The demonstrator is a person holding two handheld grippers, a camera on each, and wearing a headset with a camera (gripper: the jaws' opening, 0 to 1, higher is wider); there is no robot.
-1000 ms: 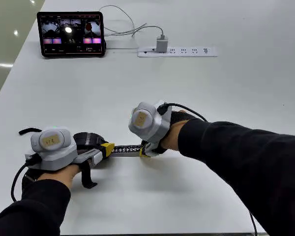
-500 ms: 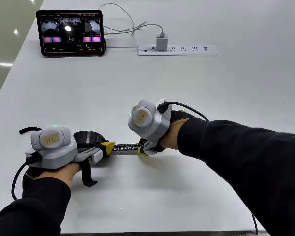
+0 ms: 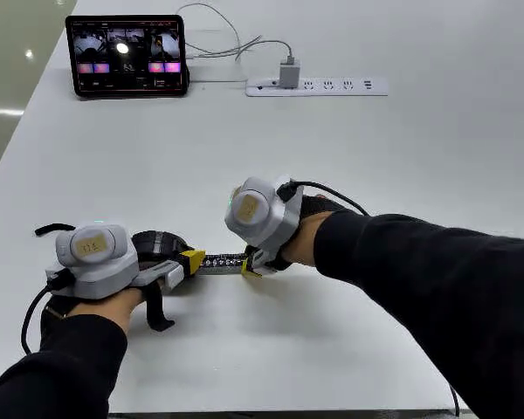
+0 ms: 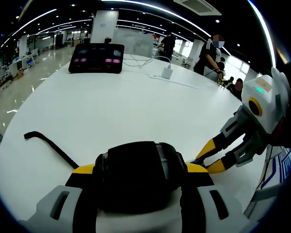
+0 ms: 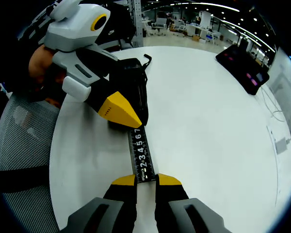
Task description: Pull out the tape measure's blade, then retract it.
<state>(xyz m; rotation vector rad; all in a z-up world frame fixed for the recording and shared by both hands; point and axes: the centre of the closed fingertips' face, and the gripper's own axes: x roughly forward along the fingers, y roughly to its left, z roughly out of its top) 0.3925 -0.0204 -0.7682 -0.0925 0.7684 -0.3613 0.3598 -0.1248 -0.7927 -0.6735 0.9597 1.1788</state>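
Left gripper [image 3: 182,269] is clamped around the black tape measure [image 3: 157,246] down in the lower left of our head view, and in the left gripper view the case [image 4: 136,167] sits right between the yellow-tipped jaws at the bottom of the frame. Our right gripper [image 5: 145,180] has its jaws pinched on the end of the blade [image 5: 140,155], with a short run of it out, numbers up to 7 showing, lying flat on the surface between the two grippers at lower centre.

All of this is on a big plain white table [image 3: 349,175]. At the upper left of the head view a tablet [image 3: 127,54] stands propped with its screen lit. Just right of it, along the top, a white power strip [image 3: 319,87] has a charger [image 3: 288,77] plugged in and cables looping behind. A loose black strap [image 3: 52,230] lies at the far left. Shiny floor [image 3: 9,52] shows in the upper left corner.

Behind the table, the left gripper view shows a big open hall with long ceiling light strips and people [image 4: 211,56] standing at the upper right
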